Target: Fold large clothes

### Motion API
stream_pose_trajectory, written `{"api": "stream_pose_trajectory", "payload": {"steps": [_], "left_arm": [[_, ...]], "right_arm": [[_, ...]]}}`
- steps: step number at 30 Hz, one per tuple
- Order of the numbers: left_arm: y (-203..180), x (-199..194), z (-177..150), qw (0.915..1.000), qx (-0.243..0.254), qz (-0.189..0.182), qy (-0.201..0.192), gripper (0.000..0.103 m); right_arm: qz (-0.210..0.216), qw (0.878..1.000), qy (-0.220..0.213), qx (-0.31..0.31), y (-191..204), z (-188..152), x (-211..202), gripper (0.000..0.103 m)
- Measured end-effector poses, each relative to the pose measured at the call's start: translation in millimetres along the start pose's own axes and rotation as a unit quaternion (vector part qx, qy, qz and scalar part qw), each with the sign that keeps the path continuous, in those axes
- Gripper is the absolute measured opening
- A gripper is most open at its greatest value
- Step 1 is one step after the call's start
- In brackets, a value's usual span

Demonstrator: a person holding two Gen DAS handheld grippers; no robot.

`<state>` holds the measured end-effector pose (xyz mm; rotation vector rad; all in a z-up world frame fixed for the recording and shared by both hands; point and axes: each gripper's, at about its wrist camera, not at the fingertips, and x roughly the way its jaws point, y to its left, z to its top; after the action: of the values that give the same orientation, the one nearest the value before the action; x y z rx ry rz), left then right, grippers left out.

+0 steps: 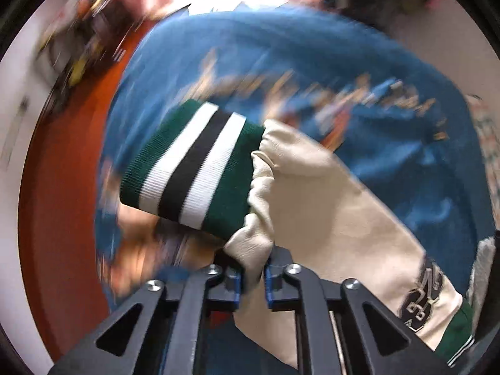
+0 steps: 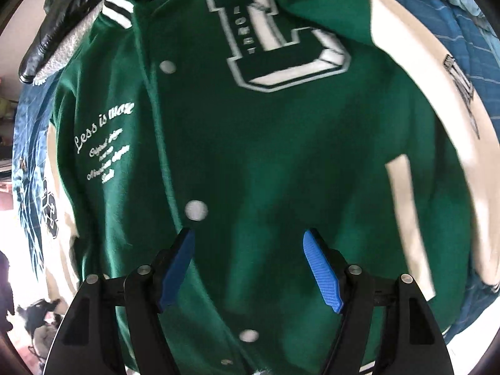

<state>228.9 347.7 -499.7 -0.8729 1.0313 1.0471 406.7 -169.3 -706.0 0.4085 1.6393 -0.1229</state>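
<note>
A green varsity jacket with a large letter patch, white snaps and cream sleeves lies spread front-up on a blue bedcover. My right gripper hovers just above its lower front, open and empty, blue pads wide apart. My left gripper is shut on the jacket's cream sleeve just behind the green, white and black striped cuff, holding it up over the bedcover. The background is motion-blurred.
The blue patterned bedcover fills the left wrist view, with an orange-red floor to its left. A black and grey garment lies beyond the jacket's collar. Clutter sits at the room edges.
</note>
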Motion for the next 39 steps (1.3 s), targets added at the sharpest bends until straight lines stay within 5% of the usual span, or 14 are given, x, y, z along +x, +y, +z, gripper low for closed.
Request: {"api": "stream_pose_trajectory", "payload": {"steps": [9,14,17,18,19,20,21,22,25,29,33,39], "left_arm": [[-81,31,110,0.9917,0.105,-0.035,-0.065,0.005],[-133,62,121,0.9831,0.181,0.003,-0.024,0.007],[-140,36,103,0.9761,0.215,0.004,-0.032,0.013],[-141,25,97,0.9742,0.222,-0.010,-0.036,0.018],[-141,18,91,0.9727,0.228,-0.020,-0.036,0.042],[-140,3,79,0.9701,0.238,-0.036,-0.028,0.060],[-138,-7,71,0.9691,0.240,-0.050,-0.023,0.093],[-135,-19,61,0.9678,0.242,-0.065,-0.020,0.096],[-127,-58,14,0.9575,0.279,-0.074,-0.002,0.096],[-101,-88,-93,0.9281,0.364,-0.060,0.054,0.096],[-67,-72,-197,0.8930,0.430,-0.035,0.129,0.096],[-43,-22,-287,0.8624,0.463,0.008,0.204,0.096]], "right_arm": [[-0.013,0.999,-0.019,0.026,37,7,-3,0.074],[-0.010,0.998,-0.020,0.053,33,8,-13,0.074],[-0.001,0.998,-0.020,0.065,22,8,-28,0.074],[0.004,0.998,-0.020,0.067,18,6,-35,0.074],[0.008,0.997,-0.020,0.067,15,4,-40,0.074],[0.012,0.998,-0.018,0.066,12,2,-47,0.074],[0.016,0.998,-0.015,0.063,9,0,-53,0.074],[0.022,0.998,-0.013,0.061,8,0,-56,0.074],[0.039,0.998,0.002,0.044,-29,-16,-66,0.074],[0.032,0.999,0.011,0.015,-75,-45,-85,0.075],[-0.030,1.000,-0.001,0.004,-137,-65,-90,0.076],[-0.099,0.995,0.008,0.030,-231,-77,-69,0.077]]}}
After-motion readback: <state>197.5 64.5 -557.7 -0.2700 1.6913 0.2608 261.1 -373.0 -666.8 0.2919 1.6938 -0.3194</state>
